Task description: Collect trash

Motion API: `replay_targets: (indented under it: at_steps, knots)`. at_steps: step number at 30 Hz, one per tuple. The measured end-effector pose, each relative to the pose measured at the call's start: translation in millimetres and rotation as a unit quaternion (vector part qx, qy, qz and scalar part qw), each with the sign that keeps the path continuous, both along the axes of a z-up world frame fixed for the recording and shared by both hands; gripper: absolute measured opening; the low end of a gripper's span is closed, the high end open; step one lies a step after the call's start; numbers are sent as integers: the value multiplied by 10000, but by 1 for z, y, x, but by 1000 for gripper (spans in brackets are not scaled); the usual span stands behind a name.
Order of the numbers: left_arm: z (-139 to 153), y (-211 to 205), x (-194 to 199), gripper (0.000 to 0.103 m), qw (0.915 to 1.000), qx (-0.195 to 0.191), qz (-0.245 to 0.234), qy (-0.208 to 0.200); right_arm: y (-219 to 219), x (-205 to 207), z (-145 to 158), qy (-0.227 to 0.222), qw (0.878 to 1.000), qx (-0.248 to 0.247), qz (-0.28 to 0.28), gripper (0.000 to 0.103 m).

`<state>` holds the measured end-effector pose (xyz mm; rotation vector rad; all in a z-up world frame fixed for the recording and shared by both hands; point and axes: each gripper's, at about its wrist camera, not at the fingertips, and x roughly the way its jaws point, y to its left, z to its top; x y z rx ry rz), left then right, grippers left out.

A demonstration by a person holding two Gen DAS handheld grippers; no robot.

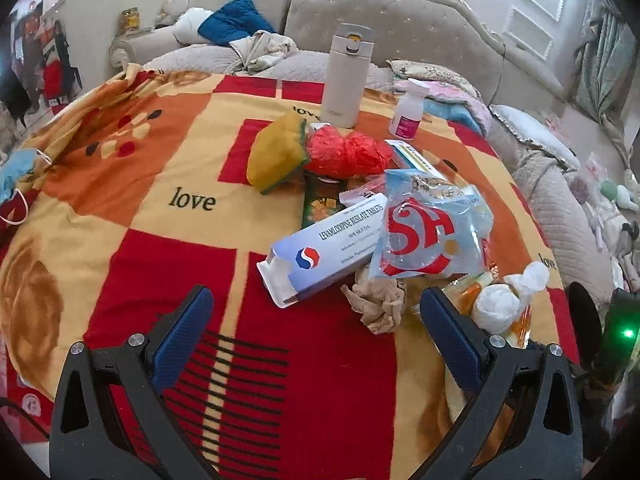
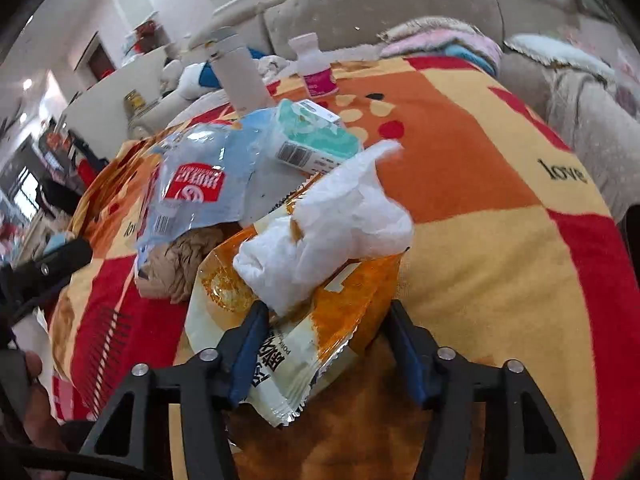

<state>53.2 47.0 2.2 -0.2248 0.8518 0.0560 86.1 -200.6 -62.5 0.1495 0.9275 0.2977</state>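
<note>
A yellow-orange snack bag (image 2: pixel 292 364) lies on the patterned blanket (image 2: pixel 500 240) with a crumpled white tissue (image 2: pixel 332 224) on top of it. My right gripper (image 2: pixel 326 312) points down at the bag, and both blue pads press on its bunched middle. In the left wrist view the same snack bag (image 1: pixel 466 294) and tissue (image 1: pixel 500 300) lie at the right. My left gripper (image 1: pixel 316 312) stands open above the red part of the blanket, nothing between its fingers. Just beyond it are crumpled beige paper (image 1: pixel 380 300), a tablet box (image 1: pixel 320 252) and a blue-and-clear plastic bag (image 1: pixel 428 236).
Further back lie a red plastic bag (image 1: pixel 344 152), a yellow sponge (image 1: pixel 276 152), a beige flask (image 1: pixel 348 76) and a white bottle with a pink label (image 1: pixel 408 112). A face mask (image 1: pixel 16 176) hangs at the blanket's left edge. A sofa (image 1: pixel 400 20) stands behind.
</note>
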Motion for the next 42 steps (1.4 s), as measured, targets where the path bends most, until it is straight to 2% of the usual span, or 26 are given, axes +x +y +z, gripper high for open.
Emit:
replay_targets:
  at_steps: [1,3,5,7,10,13,15,16,17,20,23,24,25,26,29,30,32,33,34,39,40,42]
  knots:
    - [0,2,0,103,10000,-96,-5,10,-2,-3,2,-57,10000,20,43,39]
    - [-2,9,1,103,9994,-324,40,69,-9,-9,11,-271,9993,218,114,39]
    - [-3,13,3,103,9986,-499,92,118,-14,-19,25,-654,9976,199,125,39]
    - [-5,16,3,103,9981,-575,113,199,-19,-28,29,-766,9970,41,119,39]
    - [-2,10,1,103,9991,-376,128,119,-25,-29,20,-513,9986,-97,63,39]
    - [4,-9,-3,102,9998,-8,-187,-42,-33,-35,20,-465,9989,-28,101,39]
    - [9,-24,-6,102,9980,117,-582,-203,-36,-34,16,-261,9993,108,246,46]
    - [11,-32,-9,102,9966,218,-744,-278,-36,-34,14,-190,9995,27,231,59]
    - [12,-40,-10,102,9952,354,-844,-344,-36,-34,13,-175,9996,-56,229,68]
    - [13,-58,-11,102,9892,312,-1367,-424,-45,-39,12,-147,9997,3,193,70]
    - [14,-86,-5,102,9782,366,-1967,-550,-53,-35,5,122,9998,157,83,69]
    - [15,-100,0,102,9717,378,-2255,-593,-55,-34,2,213,9995,209,78,65]
    - [16,-110,3,102,9652,348,-2523,-597,-57,-35,3,193,9996,211,41,47]
    - [16,-124,7,102,9570,326,-2828,-560,-60,-36,2,206,9994,269,42,37]
    - [10,-159,10,102,9264,231,-3735,-415,-65,-38,0,286,9989,362,91,35]
    - [5,-170,11,102,9198,257,-3897,-380,-64,-39,0,290,9989,342,131,35]
    - [-1,-181,16,95,9128,296,-4063,-296,-64,-40,0,292,9990,295,170,35]
    - [-4,-187,19,88,9114,336,-4094,-233,-64,-42,-1,303,9989,290,219,35]
    - [-6,-190,23,86,9100,294,-4131,-192,-65,-42,-1,310,9987,302,253,35]
    - [-8,-191,38,84,9132,110,-4070,-170,-70,-45,-2,337,9980,424,326,35]
    - [-11,-191,41,80,9156,79,-4018,-131,-70,-46,-2,338,9979,442,335,35]
    - [-17,-189,48,65,9196,22,-3928,21,-70,-46,-2,330,9978,443,356,35]
